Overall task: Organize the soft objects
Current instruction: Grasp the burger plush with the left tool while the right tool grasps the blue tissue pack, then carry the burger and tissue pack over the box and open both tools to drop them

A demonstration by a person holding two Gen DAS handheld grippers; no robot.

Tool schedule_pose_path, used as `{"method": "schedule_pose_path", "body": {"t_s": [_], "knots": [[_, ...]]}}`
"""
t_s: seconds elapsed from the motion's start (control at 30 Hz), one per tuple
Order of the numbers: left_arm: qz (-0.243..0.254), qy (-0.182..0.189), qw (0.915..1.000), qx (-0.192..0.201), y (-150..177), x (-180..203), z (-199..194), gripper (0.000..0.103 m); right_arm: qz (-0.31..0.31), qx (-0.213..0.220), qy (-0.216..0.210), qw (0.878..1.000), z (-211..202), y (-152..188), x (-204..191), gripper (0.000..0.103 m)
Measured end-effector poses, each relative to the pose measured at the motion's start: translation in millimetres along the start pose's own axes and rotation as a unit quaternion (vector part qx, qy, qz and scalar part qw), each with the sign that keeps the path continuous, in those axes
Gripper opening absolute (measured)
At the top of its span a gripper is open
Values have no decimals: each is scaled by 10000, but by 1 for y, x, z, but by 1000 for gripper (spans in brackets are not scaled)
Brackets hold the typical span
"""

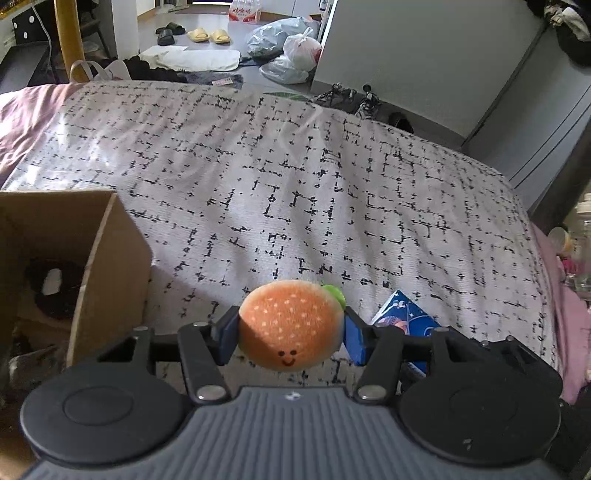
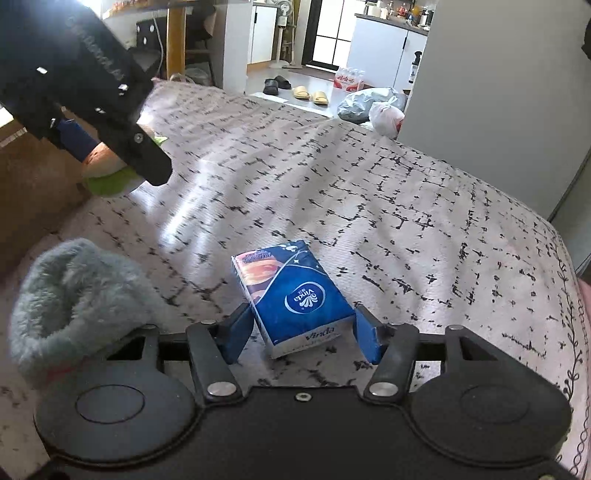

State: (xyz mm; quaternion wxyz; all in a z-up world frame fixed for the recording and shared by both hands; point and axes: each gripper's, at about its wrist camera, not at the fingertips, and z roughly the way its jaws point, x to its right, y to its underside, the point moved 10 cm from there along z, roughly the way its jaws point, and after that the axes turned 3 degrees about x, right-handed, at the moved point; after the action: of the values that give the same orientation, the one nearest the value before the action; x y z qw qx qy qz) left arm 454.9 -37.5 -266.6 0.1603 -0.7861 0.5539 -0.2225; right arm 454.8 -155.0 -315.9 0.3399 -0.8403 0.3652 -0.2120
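My left gripper is shut on a plush hamburger toy with a smiling face and holds it above the bed, just right of an open cardboard box. In the right wrist view the same toy shows at the upper left under the left gripper. My right gripper is open, its blue pads on either side of a blue Vinda tissue pack lying on the bed, not touching it. A fluffy grey sock lies left of the right gripper. The tissue pack also shows in the left wrist view.
The bed has a white cover with black marks. The box holds a dark item. Beyond the bed are slippers, plastic bags and shoes on the floor. A grey wardrobe stands at the right.
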Motion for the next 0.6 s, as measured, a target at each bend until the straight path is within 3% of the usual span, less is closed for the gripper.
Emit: {"method": "schedule_pose_path", "body": {"t_s": [0.6], "knots": [[-11,56,9993,362,18,-33,-91,56,703,-92,502,9962,-68,-17,2,57]]}}
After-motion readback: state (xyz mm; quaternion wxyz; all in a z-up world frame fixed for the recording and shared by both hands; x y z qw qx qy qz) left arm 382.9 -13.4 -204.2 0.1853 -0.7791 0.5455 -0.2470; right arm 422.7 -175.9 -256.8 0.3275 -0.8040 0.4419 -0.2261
